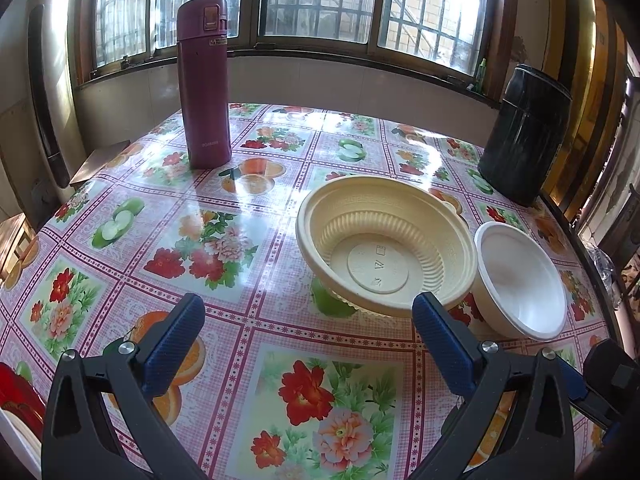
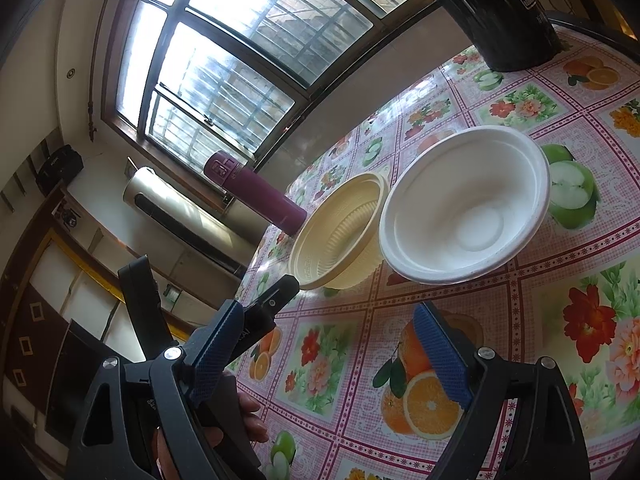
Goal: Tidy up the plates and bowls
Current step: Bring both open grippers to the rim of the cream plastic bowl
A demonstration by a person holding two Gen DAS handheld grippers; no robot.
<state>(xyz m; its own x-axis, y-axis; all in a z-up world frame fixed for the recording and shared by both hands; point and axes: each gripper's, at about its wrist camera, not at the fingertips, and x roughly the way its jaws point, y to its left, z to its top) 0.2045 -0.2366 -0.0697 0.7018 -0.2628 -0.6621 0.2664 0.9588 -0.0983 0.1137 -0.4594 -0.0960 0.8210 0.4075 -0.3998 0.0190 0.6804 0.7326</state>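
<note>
Barred windows back a tabletop (image 1: 280, 360) in glossy fruit-and-flower oilcloth. Left tongs (image 1: 308, 344) spread, empty; ribbed cream plastic bowl (image 1: 384, 248) just ahead of their right finger. Right tongs (image 2: 328, 356) spread, empty; smooth white foam bowl (image 2: 464, 208) ahead, touching the cream bowl. Maroon steel flask (image 1: 205, 84) beyond.

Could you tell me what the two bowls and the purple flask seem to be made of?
Cream bowl: probably thin moulded plastic, semi-gloss, judging by its ribbed wall and the marks embossed in its base.
White bowl: likely foam or pressed pulp, given its matte, smooth, thick rolled rim.
Purple flask: probably coated metal, with a satin sheen; the flip lid looks plastic.
</note>
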